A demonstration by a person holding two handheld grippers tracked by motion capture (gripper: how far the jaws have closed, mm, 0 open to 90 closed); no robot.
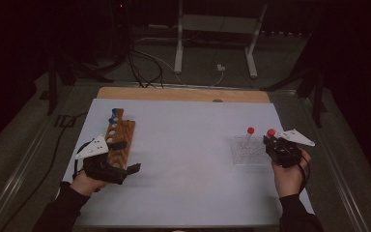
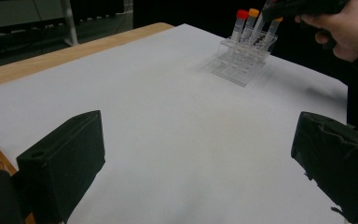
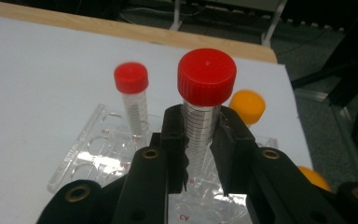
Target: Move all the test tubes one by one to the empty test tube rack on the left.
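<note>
Right hand-held gripper point(image 3: 198, 154) clamped on a red-capped tube point(image 3: 204, 112) at the clear rack point(image 1: 249, 153); left hand-held gripper point(image 2: 200, 163) released, nothing in it.

Tube sits at the right side of the white surface point(image 1: 188, 145), over the rack's near right part, jaws pinching its clear body just under the cap. Long axis roughly upright, cap up, bottom end down in the rack; in the left gripper view it leans a little. Crowding it: a second red-capped tube point(image 3: 133, 100) standing in the rack to its left, an orange-capped tube point(image 3: 248, 106) just behind on the right, another orange cap point(image 3: 314, 177) at the right edge near the jaw. Left hand-held gripper rests well apart at the left side, beside a wooden rack point(image 1: 120, 140) with blue-capped tubes point(image 1: 113, 116) at its far end.
</note>
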